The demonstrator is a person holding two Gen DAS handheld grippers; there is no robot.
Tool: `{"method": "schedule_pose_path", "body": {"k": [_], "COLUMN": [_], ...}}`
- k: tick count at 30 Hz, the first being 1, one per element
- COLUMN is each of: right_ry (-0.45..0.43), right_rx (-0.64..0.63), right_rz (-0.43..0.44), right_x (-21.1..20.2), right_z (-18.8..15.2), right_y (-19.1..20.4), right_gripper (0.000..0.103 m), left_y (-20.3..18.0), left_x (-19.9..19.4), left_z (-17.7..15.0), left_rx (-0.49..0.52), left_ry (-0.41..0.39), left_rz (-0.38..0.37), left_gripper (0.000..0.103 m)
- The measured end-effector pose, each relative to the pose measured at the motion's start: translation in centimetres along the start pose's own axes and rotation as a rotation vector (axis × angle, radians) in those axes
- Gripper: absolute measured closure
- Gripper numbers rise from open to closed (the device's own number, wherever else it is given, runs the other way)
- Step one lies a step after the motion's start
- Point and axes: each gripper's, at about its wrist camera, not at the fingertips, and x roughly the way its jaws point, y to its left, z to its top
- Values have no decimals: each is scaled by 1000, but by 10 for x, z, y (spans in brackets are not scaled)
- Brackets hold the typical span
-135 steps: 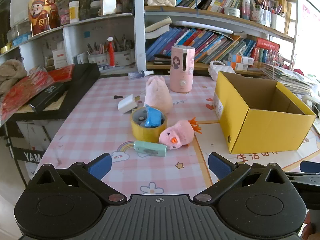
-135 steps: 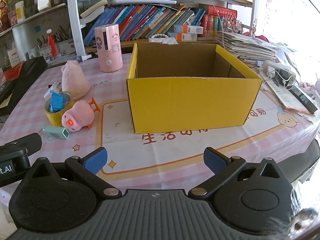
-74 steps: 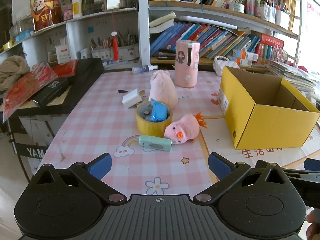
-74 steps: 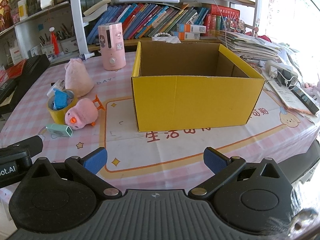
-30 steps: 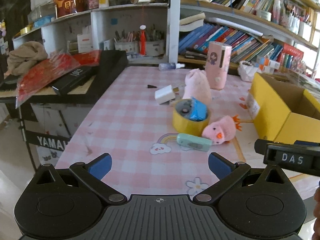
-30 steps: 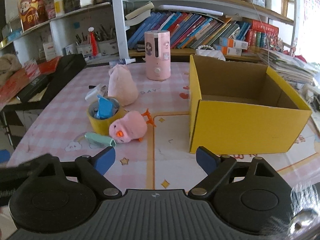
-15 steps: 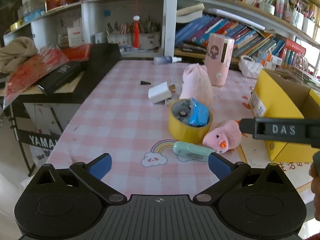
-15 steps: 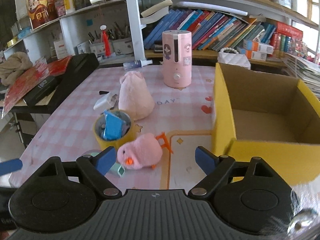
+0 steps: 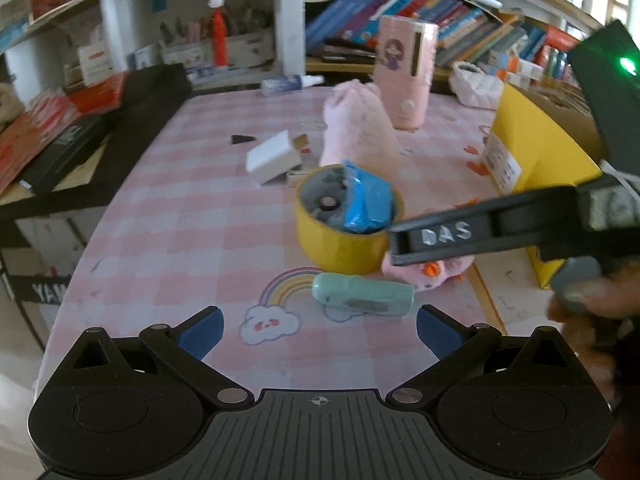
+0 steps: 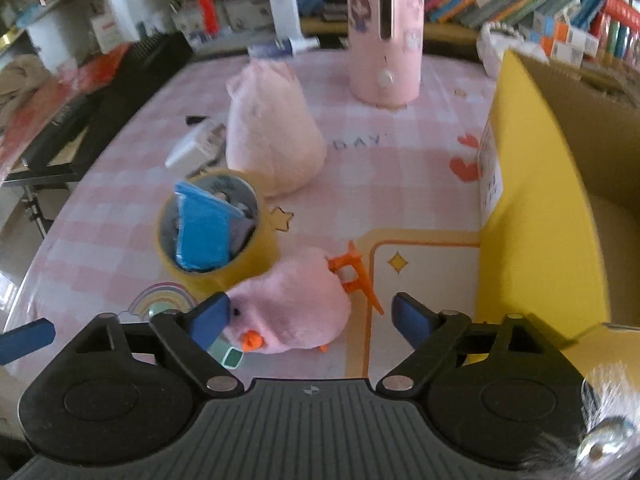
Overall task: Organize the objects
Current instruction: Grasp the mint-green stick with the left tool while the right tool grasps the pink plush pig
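Note:
A pink plush chick (image 10: 292,304) with orange feet lies on the checked tablecloth. My right gripper (image 10: 310,318) is open, its blue pads on either side of the chick, close over it. A yellow tape roll (image 10: 212,236) holding a blue item (image 10: 202,234) stands just left of the chick. A mint green device (image 9: 362,294) lies in front of the roll. My left gripper (image 9: 318,328) is open and empty, just short of the mint device. The right gripper's black finger (image 9: 480,230) crosses the left wrist view over the chick. The yellow cardboard box (image 10: 536,184) stands open at the right.
A pink plush cone (image 10: 272,128), a pink cylindrical appliance (image 10: 384,36), a white charger (image 9: 274,156) and a small spray bottle (image 9: 290,82) sit farther back. A black case (image 9: 116,120) lies at the table's left edge. Bookshelves stand behind.
My right gripper has swung left from the box and come down around the pink chick. My left gripper has moved forward toward the mint device. Both stay open.

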Motion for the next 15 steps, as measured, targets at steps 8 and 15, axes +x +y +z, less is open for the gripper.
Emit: {"method": "schedule_pose_path", "body": {"k": [8,15], "right_ry": [14,-47], "right_rx": [122,161], "right_rz": [93,43], "right_x": [11,-2], "right_z": [8,11], "right_y": [-20,-38], "right_gripper": [31,40], "left_y": [-8,-22], "left_x": [20,38], "left_z": [8,14], "left_rx": [11,54], "left_ry": [14,27], "left_rz": [-1,-30], "left_gripper": [1,6]}}
